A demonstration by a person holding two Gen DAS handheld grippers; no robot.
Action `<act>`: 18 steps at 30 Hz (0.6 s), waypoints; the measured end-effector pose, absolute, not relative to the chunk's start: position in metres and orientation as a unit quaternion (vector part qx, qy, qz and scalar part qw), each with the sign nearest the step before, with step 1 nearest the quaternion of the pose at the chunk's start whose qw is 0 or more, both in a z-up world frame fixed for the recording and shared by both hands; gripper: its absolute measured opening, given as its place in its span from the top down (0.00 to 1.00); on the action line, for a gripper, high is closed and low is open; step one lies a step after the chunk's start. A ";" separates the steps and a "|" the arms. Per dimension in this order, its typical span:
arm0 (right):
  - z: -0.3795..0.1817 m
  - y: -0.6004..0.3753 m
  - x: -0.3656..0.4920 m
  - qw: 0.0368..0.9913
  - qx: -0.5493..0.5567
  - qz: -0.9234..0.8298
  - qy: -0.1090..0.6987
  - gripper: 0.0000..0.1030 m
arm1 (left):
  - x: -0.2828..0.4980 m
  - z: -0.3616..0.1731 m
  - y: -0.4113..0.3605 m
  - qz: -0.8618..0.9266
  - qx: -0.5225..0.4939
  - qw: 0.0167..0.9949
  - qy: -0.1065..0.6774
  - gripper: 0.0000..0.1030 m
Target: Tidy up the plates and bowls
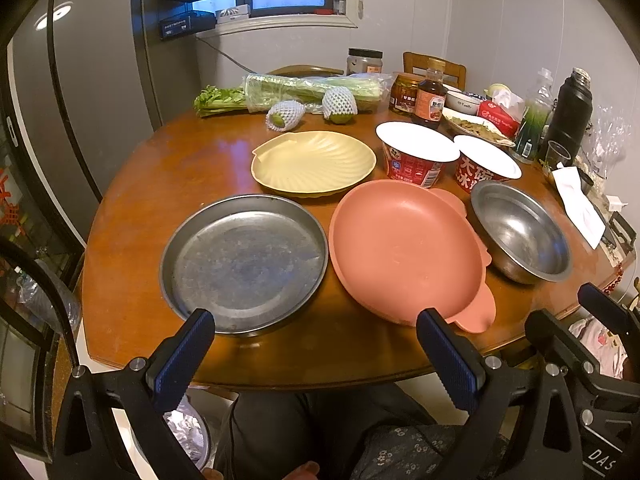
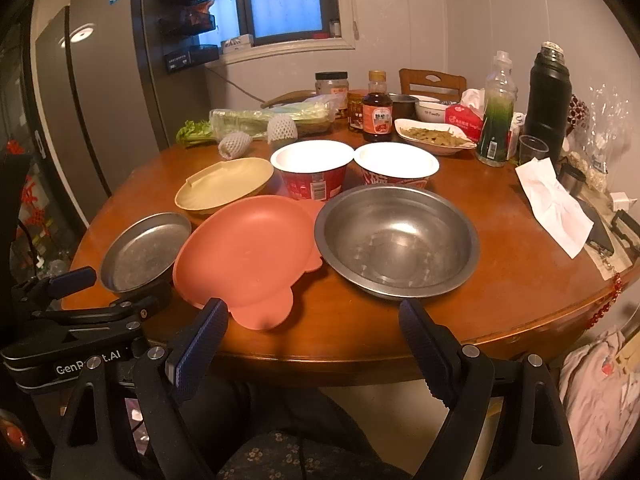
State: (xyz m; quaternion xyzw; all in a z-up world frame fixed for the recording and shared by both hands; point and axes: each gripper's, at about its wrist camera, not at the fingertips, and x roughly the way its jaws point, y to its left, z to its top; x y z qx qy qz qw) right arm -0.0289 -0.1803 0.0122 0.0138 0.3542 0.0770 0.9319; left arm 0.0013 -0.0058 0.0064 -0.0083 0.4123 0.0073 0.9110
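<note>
Salmon-pink and matte, the pink plate (image 1: 404,248) (image 2: 248,248) serves as the landmark: a wide shallow dish with small rounded tabs around its rim, lying flat near the front edge of the round wooden table (image 1: 132,200) (image 2: 520,264). Just left of it lies the metal plate (image 1: 244,262) (image 2: 144,252), dull grey, scuffed, flat-bottomed with a low raised rim; the two rims nearly touch. Just right of the pink plate sits the steel bowl (image 1: 520,232) (image 2: 396,240), shiny and deeper, empty. Behind the pink plate and slightly left is the yellow shell plate (image 1: 314,162) (image 2: 224,186), pale cream with fanned ridges.

The left gripper (image 1: 316,346) (image 2: 76,284) hangs in front of the pink plate's near-left edge with its blue-padded fingers spread wide, holding nothing; one pad overlaps the metal plate's front rim in its own view, the other the pink plate's front tab (whether they touch is unclear). The right gripper (image 2: 314,330) (image 1: 600,300) is spread wide too and empty, off the pink plate's front right, between that plate's tab and the steel bowl's near rim.

Behind the pink plate stand two instant-noodle cups (image 1: 416,154) (image 2: 314,168), close against the dishes. Farther back are a sauce bottle (image 1: 430,96) (image 2: 377,110), celery (image 1: 280,92) (image 2: 256,120) and a black flask (image 1: 570,114) (image 2: 548,100).
</note>
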 end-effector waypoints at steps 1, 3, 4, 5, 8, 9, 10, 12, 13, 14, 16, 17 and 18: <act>0.012 -0.180 -0.029 0.932 0.014 0.077 0.354 0.15 | 0.001 0.006 -0.005 0.008 -0.009 0.911 0.412 0.01; 0.012 -0.180 -0.029 0.932 0.013 0.078 0.354 0.15 | 0.002 0.006 -0.004 0.008 -0.011 0.911 0.413 0.01; 0.012 -0.179 -0.028 0.932 0.012 0.079 0.354 0.15 | 0.002 0.006 -0.003 0.008 -0.011 0.911 0.413 0.01; 0.013 -0.178 -0.028 0.932 0.011 0.080 0.353 0.15 | 0.002 0.006 -0.001 0.009 -0.013 0.911 0.412 0.01; 0.015 -0.174 -0.025 0.933 0.010 0.084 0.351 0.15 | 0.002 0.009 0.005 0.013 -0.020 0.912 0.409 0.01; 0.016 -0.173 -0.024 0.933 0.010 0.087 0.349 0.15 | 0.003 0.010 0.008 0.015 -0.023 0.913 0.406 0.01; 0.018 -0.170 -0.022 0.933 0.010 0.089 0.348 0.15 | 0.003 0.011 0.011 0.018 -0.025 0.914 0.405 0.01; 0.021 -0.166 -0.019 0.934 0.009 0.095 0.345 0.15 | 0.003 0.013 0.019 0.025 -0.031 0.915 0.402 0.01; 0.022 -0.164 -0.018 0.934 0.008 0.096 0.345 0.15 | 0.004 0.013 0.022 0.029 -0.033 0.914 0.403 0.01; 0.023 -0.161 -0.016 0.934 0.007 0.099 0.345 0.15 | 0.004 0.013 0.026 0.033 -0.037 0.914 0.403 0.01; 0.026 -0.154 -0.011 0.933 0.005 0.105 0.345 0.15 | 0.005 0.012 0.034 0.041 -0.042 0.913 0.403 0.01; 0.027 -0.152 -0.010 0.933 0.003 0.108 0.344 0.15 | 0.005 0.012 0.037 0.046 -0.043 0.913 0.402 0.01; 0.028 -0.148 -0.008 0.933 0.000 0.111 0.343 0.15 | 0.006 0.012 0.041 0.051 -0.045 0.913 0.402 0.01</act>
